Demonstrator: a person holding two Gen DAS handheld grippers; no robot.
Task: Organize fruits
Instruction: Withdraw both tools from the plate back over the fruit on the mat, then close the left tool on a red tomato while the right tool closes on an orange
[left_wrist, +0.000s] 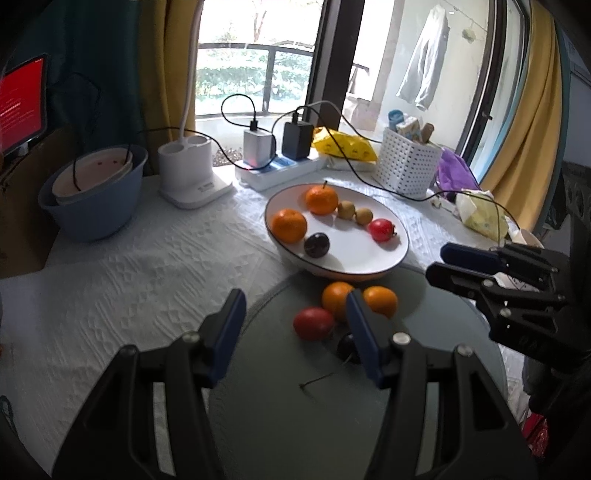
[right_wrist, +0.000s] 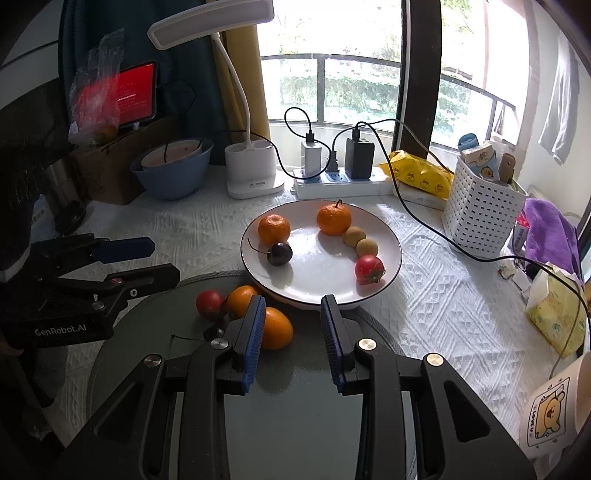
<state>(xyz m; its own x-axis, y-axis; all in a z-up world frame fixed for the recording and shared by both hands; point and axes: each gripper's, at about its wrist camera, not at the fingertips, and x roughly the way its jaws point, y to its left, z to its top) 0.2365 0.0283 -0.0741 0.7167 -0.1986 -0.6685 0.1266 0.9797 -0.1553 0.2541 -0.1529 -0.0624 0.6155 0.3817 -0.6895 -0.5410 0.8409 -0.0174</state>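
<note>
Both the left gripper (left_wrist: 291, 325) and right gripper (right_wrist: 293, 332) hover with fingers apart over loose oranges (right_wrist: 277, 328) beside the fruit-filled plate (right_wrist: 391, 266).

"GenRobot.AI" on left hand-held gripper (right_wrist: 162, 258) | "LOVE U" on mug (right_wrist: 554, 410)

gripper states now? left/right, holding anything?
Left gripper: open, holding nothing, above the fruit on the grey mat.
Right gripper: open, holding nothing, one orange beside its left finger.
</note>
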